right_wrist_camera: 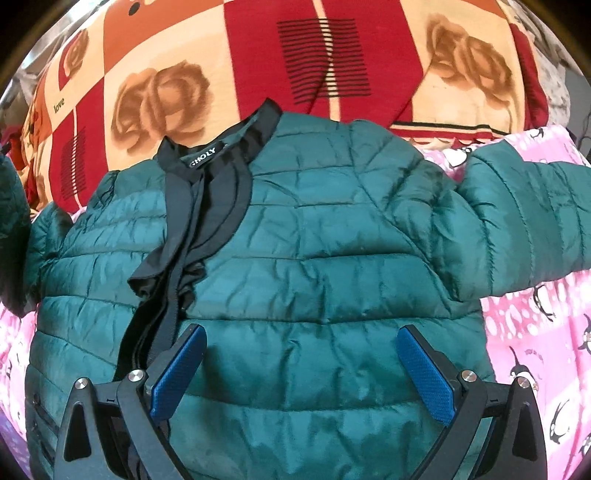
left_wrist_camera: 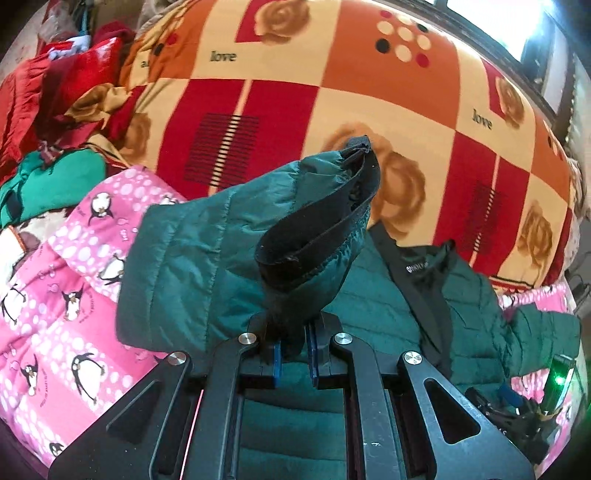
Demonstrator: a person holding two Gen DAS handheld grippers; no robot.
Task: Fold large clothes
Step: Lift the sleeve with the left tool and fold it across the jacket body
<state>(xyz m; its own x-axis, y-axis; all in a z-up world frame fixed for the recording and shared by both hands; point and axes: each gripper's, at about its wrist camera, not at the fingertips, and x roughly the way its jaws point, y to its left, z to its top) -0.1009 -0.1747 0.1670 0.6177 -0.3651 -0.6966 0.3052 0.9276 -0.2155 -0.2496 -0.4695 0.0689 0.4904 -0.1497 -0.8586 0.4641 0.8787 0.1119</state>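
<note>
A dark green quilted jacket [right_wrist_camera: 314,240] lies front-up on the bed, its black collar [right_wrist_camera: 221,151] toward the patterned blanket and its zipper down the left. My left gripper [left_wrist_camera: 294,349] is shut on the jacket's sleeve [left_wrist_camera: 229,236], which stands lifted with its black cuff [left_wrist_camera: 321,229] curling up above the body of the jacket [left_wrist_camera: 469,306]. My right gripper [right_wrist_camera: 301,373] hovers open over the jacket's lower front, blue pads [right_wrist_camera: 181,369] wide apart with nothing between them. The other sleeve [right_wrist_camera: 524,218] stretches out to the right.
A pink penguin-print quilt [left_wrist_camera: 62,314] lies under the jacket. Behind it spreads a red, orange and cream rose-patterned blanket [left_wrist_camera: 332,88]. Red and green clothes [left_wrist_camera: 48,122] are piled at the far left. A bright window [left_wrist_camera: 517,22] is at the top right.
</note>
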